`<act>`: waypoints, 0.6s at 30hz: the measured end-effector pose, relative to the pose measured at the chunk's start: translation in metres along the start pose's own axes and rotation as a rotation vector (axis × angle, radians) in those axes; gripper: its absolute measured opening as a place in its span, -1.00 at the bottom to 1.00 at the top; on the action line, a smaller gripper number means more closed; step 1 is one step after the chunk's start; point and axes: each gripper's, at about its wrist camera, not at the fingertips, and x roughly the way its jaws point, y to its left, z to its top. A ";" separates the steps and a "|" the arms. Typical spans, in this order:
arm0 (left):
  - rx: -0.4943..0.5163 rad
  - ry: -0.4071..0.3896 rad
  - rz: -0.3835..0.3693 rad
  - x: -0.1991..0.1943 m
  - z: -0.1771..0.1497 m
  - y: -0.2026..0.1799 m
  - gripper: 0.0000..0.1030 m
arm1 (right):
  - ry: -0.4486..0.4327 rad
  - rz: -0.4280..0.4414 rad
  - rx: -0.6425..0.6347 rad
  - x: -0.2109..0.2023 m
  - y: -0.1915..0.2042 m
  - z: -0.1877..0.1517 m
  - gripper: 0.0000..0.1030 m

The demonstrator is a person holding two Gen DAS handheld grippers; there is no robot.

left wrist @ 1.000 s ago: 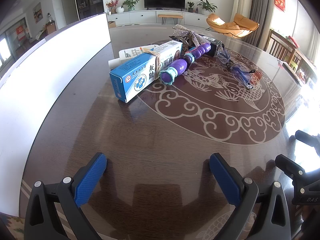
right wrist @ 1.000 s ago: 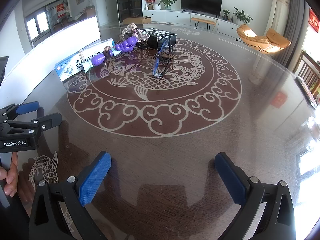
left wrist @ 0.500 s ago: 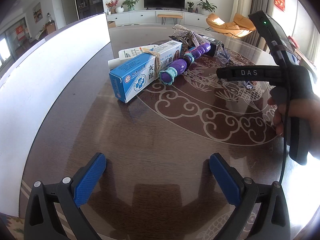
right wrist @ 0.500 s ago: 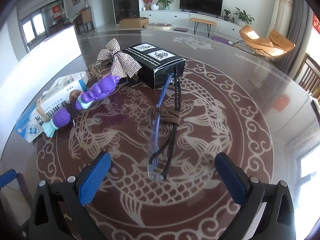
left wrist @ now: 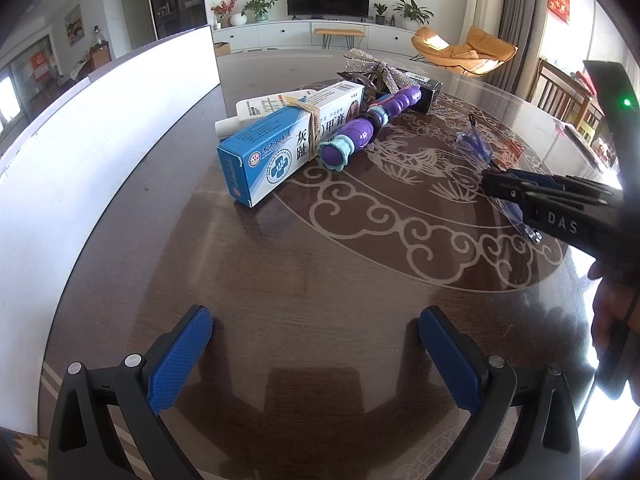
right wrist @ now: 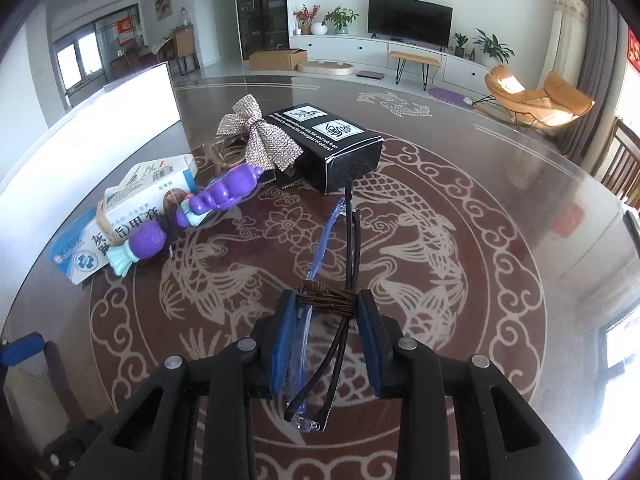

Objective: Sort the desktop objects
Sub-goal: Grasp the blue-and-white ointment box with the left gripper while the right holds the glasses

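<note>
Right gripper (right wrist: 326,304) clamps the folded glasses (right wrist: 320,344) low in centre frame

Light, thin-framed and fragile, they likely suit this hold at the brown band (right wrist: 326,299); left gripper (left wrist: 316,354) hangs open over bare table (left wrist: 320,272)

television (right wrist: 410,19), orange lounge chair (right wrist: 538,100), cardboard box (right wrist: 278,59)
</note>
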 end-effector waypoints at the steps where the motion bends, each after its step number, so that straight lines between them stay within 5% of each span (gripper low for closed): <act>1: 0.001 0.000 -0.001 0.000 0.000 0.000 1.00 | 0.000 0.009 -0.011 -0.009 0.004 -0.011 -0.38; 6: -0.013 0.006 0.011 0.001 0.003 0.004 1.00 | -0.001 0.037 -0.029 -0.046 0.014 -0.056 -0.38; 11: -0.091 0.017 0.046 0.007 0.015 0.031 1.00 | -0.001 0.045 -0.025 -0.052 0.014 -0.062 -0.37; 18: 0.075 0.040 0.050 0.035 0.061 0.034 1.00 | 0.000 0.038 -0.034 -0.052 0.013 -0.061 -0.36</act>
